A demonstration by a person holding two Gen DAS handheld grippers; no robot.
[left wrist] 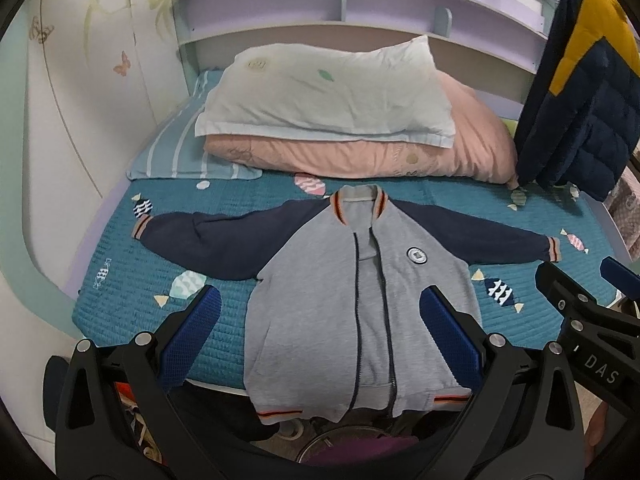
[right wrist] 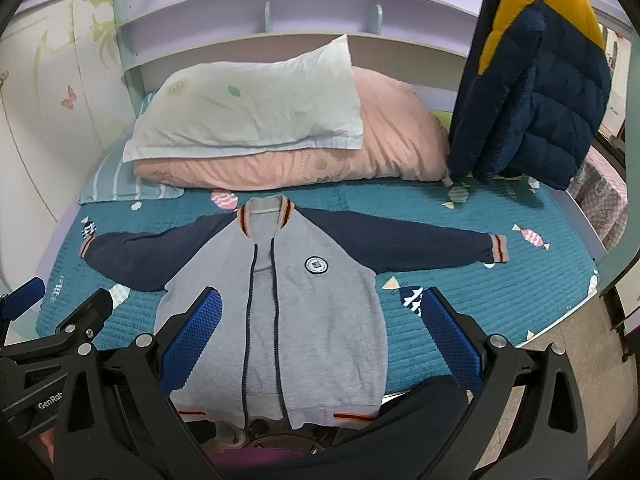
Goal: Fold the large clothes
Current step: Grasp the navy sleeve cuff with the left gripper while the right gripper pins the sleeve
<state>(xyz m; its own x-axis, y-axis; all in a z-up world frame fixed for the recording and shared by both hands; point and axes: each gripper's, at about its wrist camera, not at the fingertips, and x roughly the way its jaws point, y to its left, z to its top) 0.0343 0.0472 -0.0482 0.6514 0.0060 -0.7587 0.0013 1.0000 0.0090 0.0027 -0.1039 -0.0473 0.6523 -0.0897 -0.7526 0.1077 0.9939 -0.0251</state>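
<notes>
A grey zip jacket [left wrist: 320, 300] with navy sleeves lies flat and face up on the teal bedspread [left wrist: 132, 280], sleeves spread wide, its hem hanging over the near bed edge. It shows the same way in the right wrist view [right wrist: 316, 300]. My left gripper [left wrist: 320, 304] is open and empty, held above the jacket's lower body. My right gripper [right wrist: 320, 308] is open and empty, over the jacket's right half. The right gripper also shows in the left wrist view [left wrist: 580, 300], to the right of the jacket; the left gripper shows in the right wrist view [right wrist: 68, 320], at the left.
A white pillow [left wrist: 328, 92] lies on a folded pink quilt [left wrist: 460, 152] at the head of the bed, with a striped pillow [left wrist: 176, 148] to the left. A navy and yellow puffer jacket [left wrist: 584, 96] hangs at the right. Shelves run behind; the wall is at the left.
</notes>
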